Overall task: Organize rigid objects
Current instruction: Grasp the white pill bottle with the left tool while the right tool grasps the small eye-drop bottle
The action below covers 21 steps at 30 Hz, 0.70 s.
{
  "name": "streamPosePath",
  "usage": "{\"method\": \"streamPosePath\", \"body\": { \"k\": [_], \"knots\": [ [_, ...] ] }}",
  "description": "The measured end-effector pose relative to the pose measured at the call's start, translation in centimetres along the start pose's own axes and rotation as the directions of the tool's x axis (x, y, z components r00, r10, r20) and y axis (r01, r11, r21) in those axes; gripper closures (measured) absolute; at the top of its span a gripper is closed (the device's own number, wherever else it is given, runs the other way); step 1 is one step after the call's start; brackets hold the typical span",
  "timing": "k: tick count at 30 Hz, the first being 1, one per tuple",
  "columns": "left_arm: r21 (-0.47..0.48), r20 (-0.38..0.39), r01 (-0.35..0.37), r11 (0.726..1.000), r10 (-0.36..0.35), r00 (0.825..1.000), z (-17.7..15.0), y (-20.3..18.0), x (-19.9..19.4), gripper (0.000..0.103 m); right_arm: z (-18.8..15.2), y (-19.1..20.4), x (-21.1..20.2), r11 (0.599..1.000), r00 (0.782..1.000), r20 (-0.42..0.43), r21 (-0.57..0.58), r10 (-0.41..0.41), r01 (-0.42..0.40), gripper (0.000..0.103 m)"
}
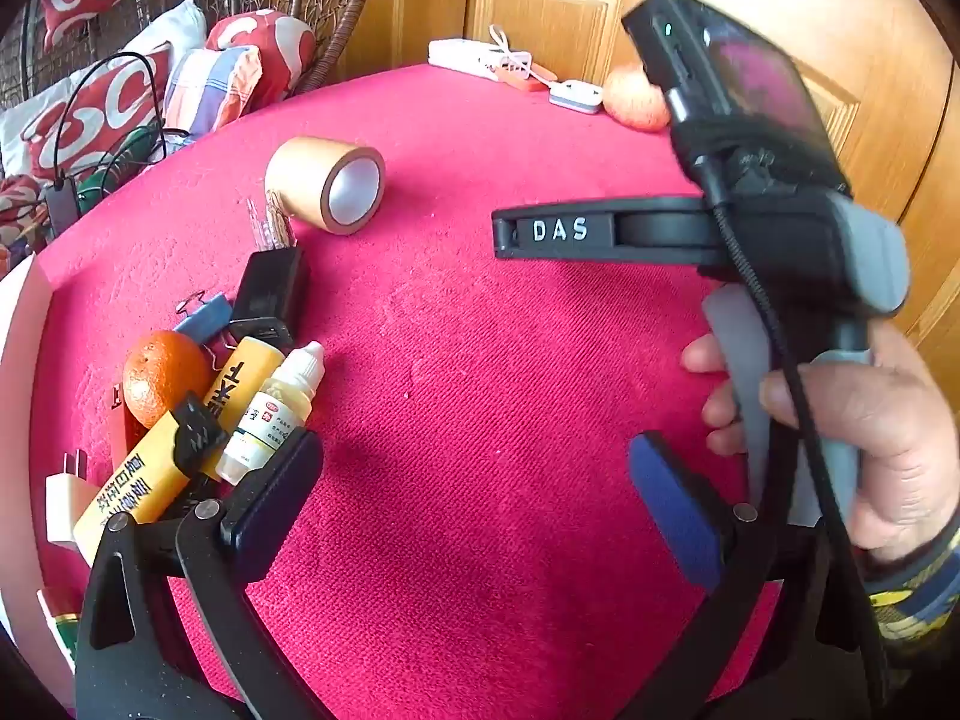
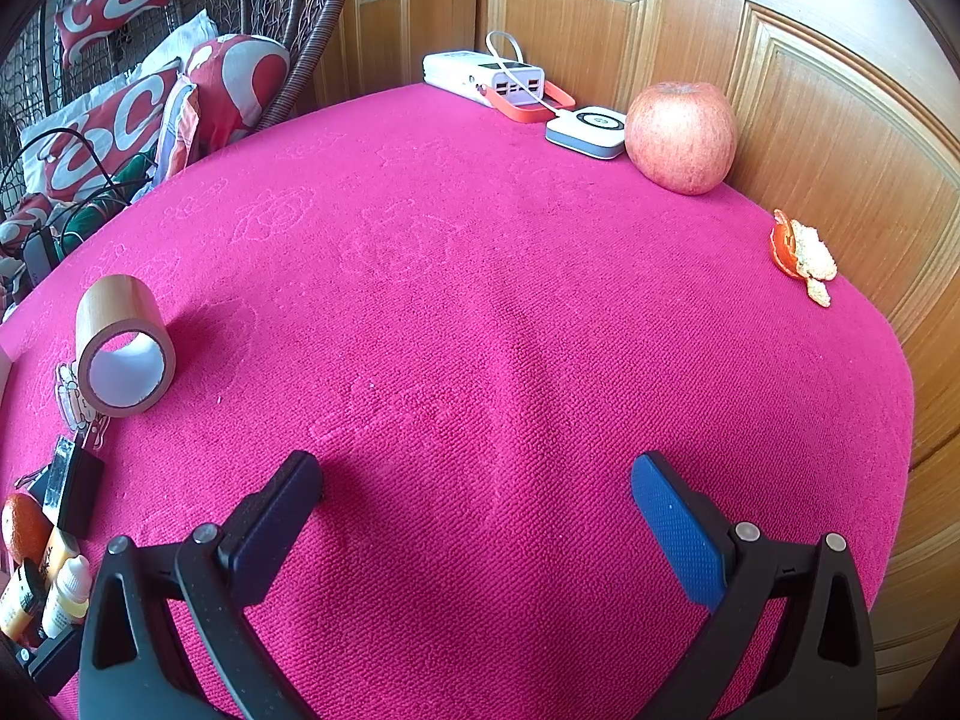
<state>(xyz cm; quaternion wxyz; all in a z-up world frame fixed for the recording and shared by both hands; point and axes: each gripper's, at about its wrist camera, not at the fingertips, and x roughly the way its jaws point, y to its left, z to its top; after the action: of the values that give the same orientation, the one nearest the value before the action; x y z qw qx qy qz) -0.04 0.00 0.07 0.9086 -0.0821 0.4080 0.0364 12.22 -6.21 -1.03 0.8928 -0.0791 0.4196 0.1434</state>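
Observation:
A roll of brown tape [image 1: 329, 182] lies on its side on the pink tablecloth [image 1: 480, 360]; it also shows in the right wrist view [image 2: 123, 345]. A cluster sits at the left: an orange [image 1: 161, 377], a yellow marker [image 1: 180, 438], a small dropper bottle [image 1: 276, 411], a black charger [image 1: 270, 294] and a blue binder clip [image 1: 207, 315]. My left gripper [image 1: 474, 498] is open and empty, its left finger beside the bottle. My right gripper [image 2: 477, 525] is open and empty over bare cloth; its body [image 1: 774, 240] shows at the right of the left wrist view.
At the table's far edge stand a white power bank [image 2: 480, 78], a white wireless charger [image 2: 591, 129] and an apple [image 2: 681, 135]. Orange peel [image 2: 804, 258] lies at the right edge. A wooden door is behind. Cushions and cables lie at the left.

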Motion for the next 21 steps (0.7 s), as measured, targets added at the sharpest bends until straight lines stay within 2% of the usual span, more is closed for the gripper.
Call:
{"method": "streamPosePath", "body": {
  "k": [3,5,6,8,10,11,12,13,14,16,17,19,20,21],
  "knots": [
    [0.003,0.098,0.007,1.000,-0.008,0.995,0.7,0.0,-4.3,0.000,0.0,-0.9,-0.5,0.997,0.998,0.021,0.037,0.067,-0.068,0.000],
    [0.002,0.184,0.008,1.000,-0.008,0.983,1.1,1.1,-8.3,0.000,-0.2,-2.5,-1.5,0.980,0.985,0.053,0.112,0.162,-0.167,0.000],
    [-0.004,0.210,-0.002,1.000,0.003,0.978,1.6,2.3,-9.6,0.000,-0.3,-3.4,-2.4,0.966,0.974,0.095,0.143,0.203,-0.216,0.000],
    [0.017,0.237,-0.034,0.999,0.029,0.971,0.8,2.8,-12.9,0.000,-0.6,-4.7,-4.8,0.936,0.937,0.209,0.157,0.279,-0.314,0.000],
    [-0.005,0.253,-0.021,1.000,0.022,0.967,0.1,4.5,-15.1,0.000,-1.0,-5.2,-7.3,0.923,0.886,0.326,0.088,0.330,-0.376,0.000],
    [-0.030,0.277,-0.015,0.999,0.023,0.961,-0.9,5.5,-16.8,0.000,-1.5,-5.1,-8.4,0.909,0.846,0.377,0.027,0.376,-0.416,0.000],
    [-0.044,0.320,-0.017,0.999,0.030,0.947,-2.5,6.6,-18.1,0.000,-1.9,-5.2,-9.3,0.884,0.801,0.414,-0.021,0.433,-0.467,0.000],
    [-0.054,0.312,-0.027,0.998,0.043,0.949,-3.1,7.3,-18.8,0.000,-2.2,-5.1,-10.0,0.859,0.761,0.432,-0.069,0.484,-0.507,0.000],
    [-0.077,0.263,-0.028,0.997,0.048,0.964,-3.5,8.0,-18.9,0.000,-2.5,-4.6,-10.6,0.845,0.741,0.429,-0.114,0.516,-0.522,0.000],
    [-0.083,0.209,-0.030,0.996,0.047,0.977,-6.0,8.8,-18.9,0.000,-2.9,-3.2,-11.5,0.809,0.725,0.364,-0.198,0.586,-0.554,0.000],
    [-0.092,0.158,-0.029,0.995,0.043,0.987,-7.1,8.8,-18.4,0.000,-3.2,-2.4,-12.1,0.787,0.714,0.334,-0.233,0.616,-0.571,0.000],
    [-0.089,0.075,-0.039,0.995,0.046,0.996,-8.9,8.6,-16.9,0.000,-4.0,-1.3,-13.1,0.736,0.684,0.274,-0.293,0.676,-0.610,0.000],
    [-0.102,0.043,-0.025,0.994,0.030,0.999,-9.7,8.5,-16.1,0.003,-4.4,-0.7,-13.4,0.709,0.675,0.230,-0.326,0.701,-0.625,0.000],
    [-0.107,0.030,-0.012,0.994,0.015,0.999,-10.3,8.3,-15.4,0.009,-4.7,0.2,-13.6,0.688,0.675,0.183,-0.359,0.715,-0.631,0.000]
  ]
}}
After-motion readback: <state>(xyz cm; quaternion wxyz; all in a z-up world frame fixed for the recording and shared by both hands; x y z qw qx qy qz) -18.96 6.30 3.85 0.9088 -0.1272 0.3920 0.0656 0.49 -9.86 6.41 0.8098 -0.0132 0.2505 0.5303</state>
